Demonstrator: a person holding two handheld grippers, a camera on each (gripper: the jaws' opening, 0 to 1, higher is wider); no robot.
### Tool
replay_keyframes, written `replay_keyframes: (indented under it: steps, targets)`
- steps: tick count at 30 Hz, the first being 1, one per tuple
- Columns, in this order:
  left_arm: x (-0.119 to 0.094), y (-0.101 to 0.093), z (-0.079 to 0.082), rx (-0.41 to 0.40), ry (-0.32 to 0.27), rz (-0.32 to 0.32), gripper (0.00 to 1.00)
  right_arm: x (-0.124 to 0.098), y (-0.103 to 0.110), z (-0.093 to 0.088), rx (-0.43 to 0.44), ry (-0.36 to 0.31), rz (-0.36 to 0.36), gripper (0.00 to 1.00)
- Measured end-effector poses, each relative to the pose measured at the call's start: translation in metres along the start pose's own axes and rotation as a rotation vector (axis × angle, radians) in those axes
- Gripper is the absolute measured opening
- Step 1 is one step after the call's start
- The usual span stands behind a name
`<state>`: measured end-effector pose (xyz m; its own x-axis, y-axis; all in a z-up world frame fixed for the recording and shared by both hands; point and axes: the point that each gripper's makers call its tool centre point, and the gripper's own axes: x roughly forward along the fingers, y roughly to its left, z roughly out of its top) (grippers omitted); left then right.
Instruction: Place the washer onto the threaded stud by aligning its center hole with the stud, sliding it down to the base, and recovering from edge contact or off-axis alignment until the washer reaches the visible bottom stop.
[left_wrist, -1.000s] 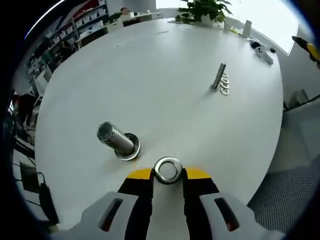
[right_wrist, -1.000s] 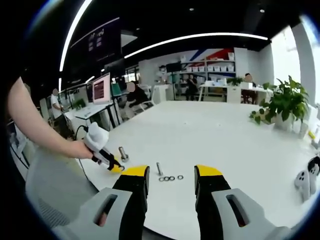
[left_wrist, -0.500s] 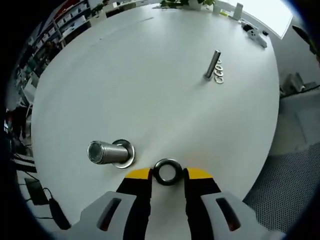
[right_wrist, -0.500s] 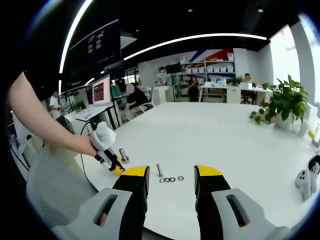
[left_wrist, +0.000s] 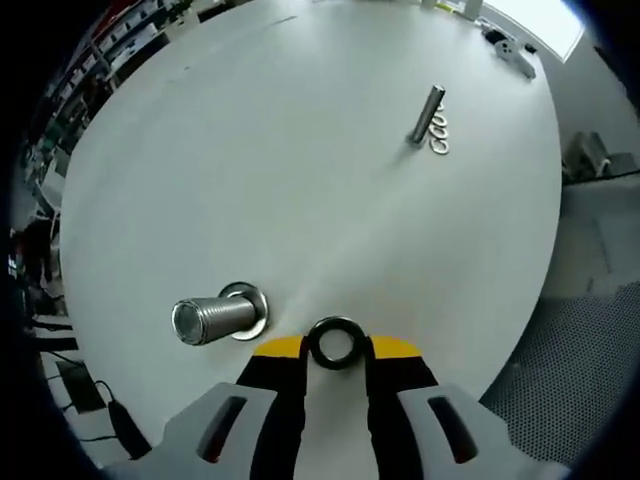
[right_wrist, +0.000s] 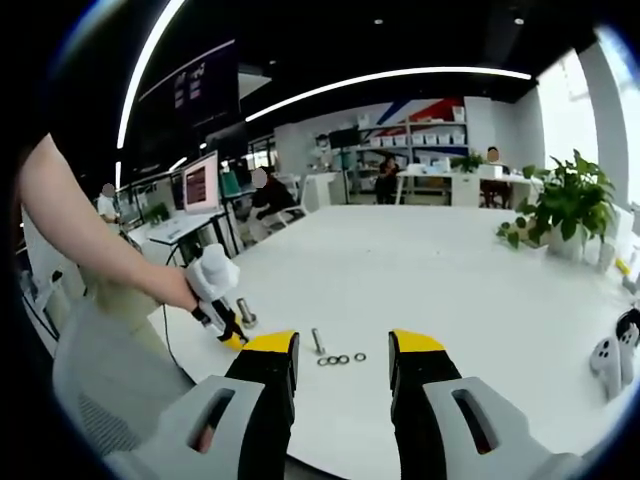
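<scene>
One washer (left_wrist: 335, 342) in left tool (left_wrist: 335, 350), two studs (left_wrist: 215, 317), three loose washers (left_wrist: 438, 133)

Shiny metal washer (left_wrist: 335, 342) and stud (left_wrist: 213, 317) (matt white table (left_wrist: 300, 170)).

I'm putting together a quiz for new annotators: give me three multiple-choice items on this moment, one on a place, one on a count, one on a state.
1. Where is the held washer relative to the big stud?
A. threaded on it
B. beside it, off its axis
C. under its base

2. How many loose washers lie by the thin stud?
A. one
B. three
C. six

3. What is the state of the right gripper?
A. open, holding nothing
B. shut on a washer
C. shut on the thin stud

Answers: 1 B, the left gripper view shows the washer in the left gripper clear of the stud's tip; 2 B, the right gripper view shows three rings in a row; 3 A, its jaws stand wide apart with bare table between.
</scene>
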<state>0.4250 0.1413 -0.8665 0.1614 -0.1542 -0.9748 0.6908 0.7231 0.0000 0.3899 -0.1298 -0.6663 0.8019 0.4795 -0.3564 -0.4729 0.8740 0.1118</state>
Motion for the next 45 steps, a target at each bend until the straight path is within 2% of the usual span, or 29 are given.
replay_keyframes:
  steps: [10, 17, 28, 45]
  targets:
    - [-0.001, 0.0, -0.002, -0.033, -0.017, 0.015, 0.19, 0.0, 0.0, 0.001, 0.001, -0.003, -0.001, 0.38]
    - [-0.003, -0.001, -0.005, 0.002, -0.016, 0.025, 0.18, 0.0, -0.002, 0.001, 0.003, -0.005, -0.005, 0.38]
    - [-0.012, -0.001, 0.0, 0.035, -0.05, 0.029, 0.18, 0.0, -0.002, 0.001, 0.003, -0.005, -0.006, 0.38]
    - [-0.063, 0.012, 0.021, 0.065, -0.162, 0.07, 0.18, 0.0, 0.0, 0.001, 0.0, -0.005, 0.0, 0.38]
